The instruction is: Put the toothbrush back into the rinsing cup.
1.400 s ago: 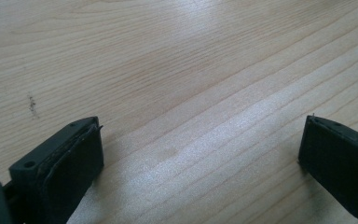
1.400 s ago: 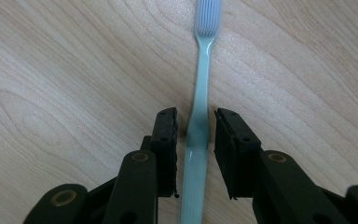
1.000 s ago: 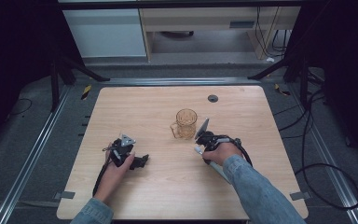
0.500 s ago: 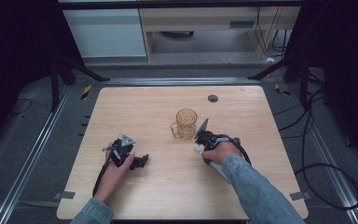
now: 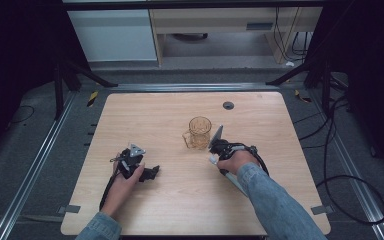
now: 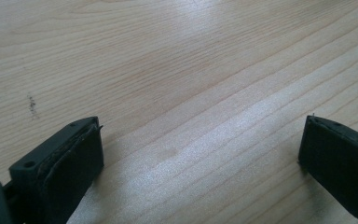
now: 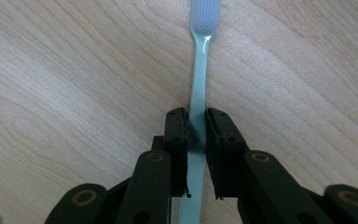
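The right gripper (image 7: 196,133) has just squeezed its fingers tight on the toothbrush (image 7: 199,70) lying on the counter (image 5: 145,115); lifting it toward the cup (image 5: 199,133) looks next. Left gripper (image 6: 200,154) fingers stay wide apart.

My right gripper (image 7: 196,135) has just been closing its jaws, and now they pinch the pale handle of the toothbrush (image 7: 199,70), which lies between them on the counter (image 7: 74,70). In the high view the change is too small to make out; the right gripper (image 5: 215,150) sits beside the glass mug (image 5: 199,132).
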`<state>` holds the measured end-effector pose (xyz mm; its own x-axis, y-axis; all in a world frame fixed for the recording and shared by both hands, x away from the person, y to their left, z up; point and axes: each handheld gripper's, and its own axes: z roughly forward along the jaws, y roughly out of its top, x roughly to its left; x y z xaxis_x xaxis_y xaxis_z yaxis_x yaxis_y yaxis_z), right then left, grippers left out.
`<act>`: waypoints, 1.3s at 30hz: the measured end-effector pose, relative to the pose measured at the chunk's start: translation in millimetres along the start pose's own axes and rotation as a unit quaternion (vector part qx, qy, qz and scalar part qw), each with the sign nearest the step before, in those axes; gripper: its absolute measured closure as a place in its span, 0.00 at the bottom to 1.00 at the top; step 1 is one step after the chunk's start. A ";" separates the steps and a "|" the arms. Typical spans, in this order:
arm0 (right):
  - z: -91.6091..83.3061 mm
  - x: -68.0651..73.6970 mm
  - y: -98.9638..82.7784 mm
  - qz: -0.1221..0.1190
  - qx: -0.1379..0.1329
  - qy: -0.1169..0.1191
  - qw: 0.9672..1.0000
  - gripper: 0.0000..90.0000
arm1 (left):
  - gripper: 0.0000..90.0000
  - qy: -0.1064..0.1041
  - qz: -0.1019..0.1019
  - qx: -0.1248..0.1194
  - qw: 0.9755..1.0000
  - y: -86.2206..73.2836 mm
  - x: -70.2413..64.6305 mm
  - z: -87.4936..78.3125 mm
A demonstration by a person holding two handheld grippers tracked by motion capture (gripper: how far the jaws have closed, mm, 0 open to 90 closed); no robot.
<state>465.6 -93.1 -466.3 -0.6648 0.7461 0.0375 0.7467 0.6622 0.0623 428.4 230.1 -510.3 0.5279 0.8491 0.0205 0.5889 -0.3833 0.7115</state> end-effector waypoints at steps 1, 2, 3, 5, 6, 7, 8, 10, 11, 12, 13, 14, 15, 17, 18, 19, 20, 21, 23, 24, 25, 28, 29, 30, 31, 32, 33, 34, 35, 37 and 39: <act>-0.1 -0.4 0.0 0.001 0.000 0.002 1.000 0.88 | 0.00 0.000 0.000 0.000 1.000 0.0 0.0 0.0; -0.2 -1.1 -0.3 0.000 -0.001 0.004 1.000 0.88 | 0.00 0.000 0.000 0.000 1.000 0.0 0.0 0.0; -0.2 -1.5 -0.6 -0.001 -0.001 0.003 1.000 0.88 | 0.00 0.000 0.000 0.000 1.000 0.0 0.0 0.0; -1.2 -2.5 -1.6 0.000 -0.003 0.006 1.000 0.88 | 0.00 0.000 0.000 0.000 1.000 0.0 0.0 0.0; -2.8 -3.0 -2.0 0.004 -0.009 0.009 1.000 0.88 | 0.00 0.000 0.000 0.000 1.000 0.0 0.0 0.0; -5.3 -3.2 -2.3 0.009 -0.014 0.011 1.000 0.88 | 0.00 0.000 0.000 0.000 1.000 0.0 0.0 0.0; -7.7 -3.9 -3.0 0.010 -0.021 0.014 1.000 0.88 | 0.00 0.000 0.000 0.000 1.000 0.0 0.0 0.0; -14.2 -4.4 -4.3 0.009 -0.039 0.020 0.999 0.88 | 0.00 0.000 0.000 0.000 1.000 0.0 0.0 0.0; -15.8 -4.1 -4.8 0.010 -0.044 0.022 0.999 0.88 | 0.00 0.000 0.000 0.000 1.000 0.0 0.0 0.0; -17.5 -3.8 -5.1 0.012 -0.049 0.023 0.998 0.88 | 0.00 0.000 0.000 0.000 1.000 0.0 0.0 0.0; -19.9 -3.2 -5.2 0.013 -0.057 0.023 0.998 0.88 | 0.00 0.000 0.000 0.000 1.000 0.0 0.0 0.0; -22.4 -2.7 -5.4 0.012 -0.066 0.024 0.997 0.88 | 0.00 0.000 0.000 0.000 1.000 0.0 0.0 0.0; -24.4 -2.6 -5.4 0.009 -0.072 0.024 0.997 0.88 | 0.00 0.000 0.000 0.000 1.000 0.0 0.0 0.0; -27.6 -1.6 -5.3 0.012 -0.077 0.023 0.997 0.88 | 0.00 0.000 0.000 0.000 1.000 0.0 0.0 0.0; -28.9 -1.6 -5.3 0.011 -0.081 0.022 0.996 0.88 | 0.00 0.000 0.000 0.000 1.000 0.0 0.0 0.0; -30.4 -1.5 -5.1 0.012 -0.087 0.022 0.996 0.88 | 0.00 0.000 0.000 0.000 1.000 0.0 0.0 0.0; -31.1 -1.1 -5.1 0.013 -0.093 0.021 0.995 0.88 | 0.00 0.000 0.000 0.000 1.000 0.0 0.0 0.0; -31.8 -1.3 -5.0 0.011 -0.099 0.021 0.995 0.88 | 0.00 0.000 0.000 0.000 1.000 0.0 0.0 0.0; -33.7 -1.0 -4.8 0.013 -0.112 0.020 0.993 0.88 | 0.00 0.000 0.000 0.000 1.000 0.0 -0.1 0.0; -35.6 -0.6 -4.6 0.013 -0.123 0.020 0.992 0.88 | 0.00 0.000 0.000 0.000 1.000 0.0 -0.1 0.0; -36.5 -0.3 -4.6 0.014 -0.129 0.020 0.991 0.88 | 0.00 0.000 -0.001 0.000 1.000 0.0 -0.1 0.0; -40.9 1.6 -4.8 0.011 -0.150 0.022 0.988 0.88 | 0.00 0.000 -0.001 0.000 1.000 0.0 -0.1 0.1; -41.8 2.2 -4.9 0.009 -0.155 0.021 0.988 0.88 | 0.00 0.000 -0.001 0.000 1.000 0.0 -0.1 0.0; -43.3 3.6 -5.4 0.011 -0.162 0.023 0.986 0.88 | 0.00 0.000 0.000 0.000 1.000 0.0 -0.1 0.0; -45.2 4.8 -6.0 0.007 -0.174 0.024 0.984 0.88 | 0.00 -0.001 0.000 0.000 1.000 0.0 0.0 0.0; -46.6 6.3 -6.4 0.009 -0.179 0.026 0.984 0.88 | 0.00 0.000 0.000 0.000 1.000 0.0 -0.1 0.0; -48.0 8.0 -7.0 0.008 -0.187 0.027 0.982 0.88 | 0.00 0.000 0.002 0.000 1.000 0.0 0.2 -0.1; -49.1 9.5 -7.4 0.005 -0.195 0.027 0.980 0.88 | 0.00 0.000 0.001 0.000 1.000 0.0 0.1 0.0; -50.4 11.9 -7.9 0.005 -0.204 0.030 0.978 0.88 | 0.00 0.000 0.001 0.000 1.000 0.0 0.1 0.0; -51.1 15.7 -8.4 -0.001 -0.216 0.028 0.976 0.88 | 0.00 0.000 0.001 0.001 1.000 0.0 0.1 -0.1; -51.6 19.7 -9.0 -0.001 -0.228 0.029 0.973 0.88 | 0.00 0.000 0.001 0.001 1.000 0.0 0.2 -0.1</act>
<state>444.7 -87.9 -414.6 -0.6757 0.7314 0.0918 0.6674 0.5541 0.4975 428.5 230.3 -510.2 0.5299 0.8478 0.0218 0.5887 -0.3863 0.7100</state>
